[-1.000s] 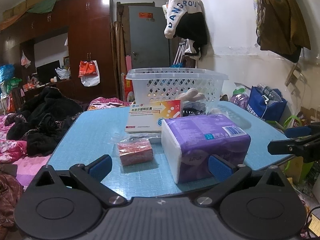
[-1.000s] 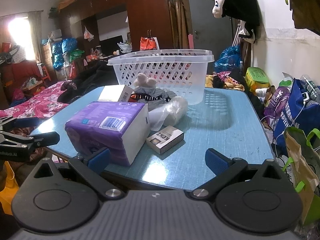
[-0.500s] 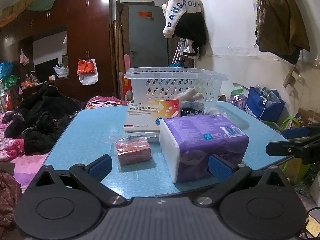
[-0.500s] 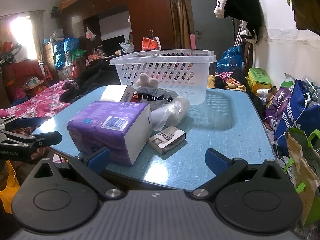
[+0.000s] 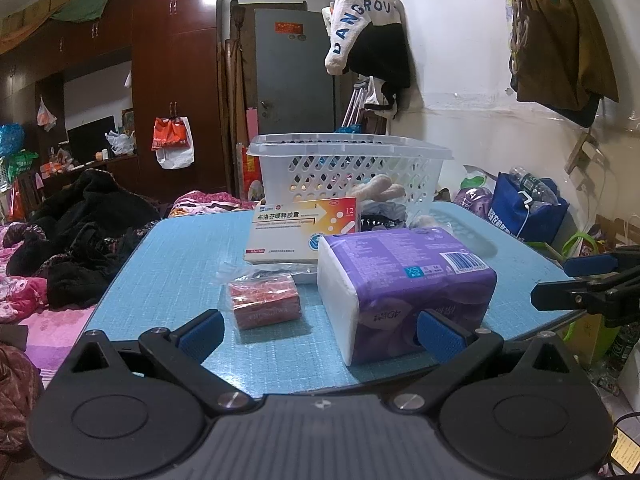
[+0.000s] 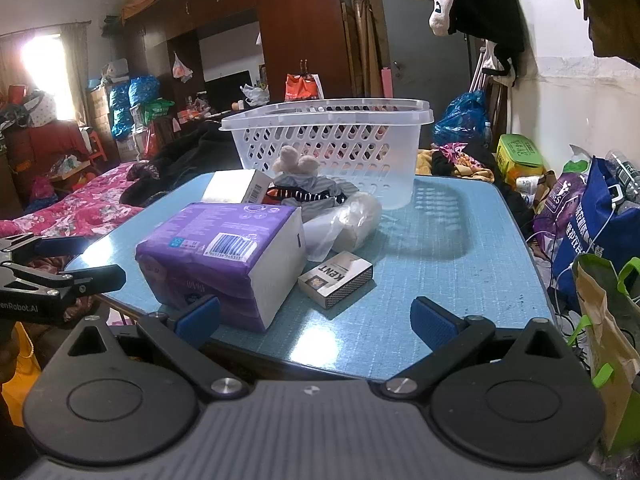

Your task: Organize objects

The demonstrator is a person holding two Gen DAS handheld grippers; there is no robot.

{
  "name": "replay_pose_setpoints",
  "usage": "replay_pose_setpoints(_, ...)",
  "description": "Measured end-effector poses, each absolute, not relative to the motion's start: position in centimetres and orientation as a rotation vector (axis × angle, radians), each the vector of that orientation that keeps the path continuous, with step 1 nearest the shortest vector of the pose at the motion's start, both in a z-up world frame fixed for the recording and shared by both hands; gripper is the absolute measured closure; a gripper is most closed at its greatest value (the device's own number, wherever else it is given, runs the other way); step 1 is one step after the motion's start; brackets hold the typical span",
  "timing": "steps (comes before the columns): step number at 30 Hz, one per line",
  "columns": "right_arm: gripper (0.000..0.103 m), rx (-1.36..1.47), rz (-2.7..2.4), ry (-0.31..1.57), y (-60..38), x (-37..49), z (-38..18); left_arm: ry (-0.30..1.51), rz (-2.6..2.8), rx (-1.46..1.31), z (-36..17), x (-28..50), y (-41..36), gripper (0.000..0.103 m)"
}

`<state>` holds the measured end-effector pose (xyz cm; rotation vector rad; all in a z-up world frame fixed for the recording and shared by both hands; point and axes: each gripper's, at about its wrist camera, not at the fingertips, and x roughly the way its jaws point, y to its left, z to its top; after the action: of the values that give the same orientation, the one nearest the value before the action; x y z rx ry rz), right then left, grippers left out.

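**Blue table, both claws released, nothing picked up**

Blue and finely gridded, the table point(image 5: 176, 264) carries everything I can see of the job. At its far end stands the white plastic basket point(image 5: 348, 168), upright, its walls pierced with holes. Nearer to me lies the purple tissue pack point(image 5: 404, 284), the biggest loose item, flat on the tabletop close to the near edge. Behind it a soft toy point(image 6: 298, 164) sits on some striped cloth, just in front of the basket. From the left wrist view the medicine box point(image 5: 300, 232) leans up behind the tissue pack, and the small red packet point(image 5: 264, 300) in clear wrap lies just left of the pack. From the right wrist view a clear plastic bag point(image 6: 348, 220) rests beside the pack, and the cigarette box point(image 6: 336, 278) lies flat just in front of that bag.

My left gripper point(image 5: 320, 330) hangs at the near edge with its jaws spread wide, holding nothing. My right gripper point(image 6: 316, 318) is likewise spread wide and empty, aimed over the near edge.
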<state>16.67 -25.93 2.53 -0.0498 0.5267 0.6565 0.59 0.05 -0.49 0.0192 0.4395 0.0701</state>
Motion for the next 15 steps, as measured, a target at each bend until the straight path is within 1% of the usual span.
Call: replay_pose_setpoints(15, 0.000, -0.051, 0.653, 0.527, -26.02, 16.79, 2.42, 0.441, 0.066, 0.012, -0.58, 0.65, 0.18, 0.000)
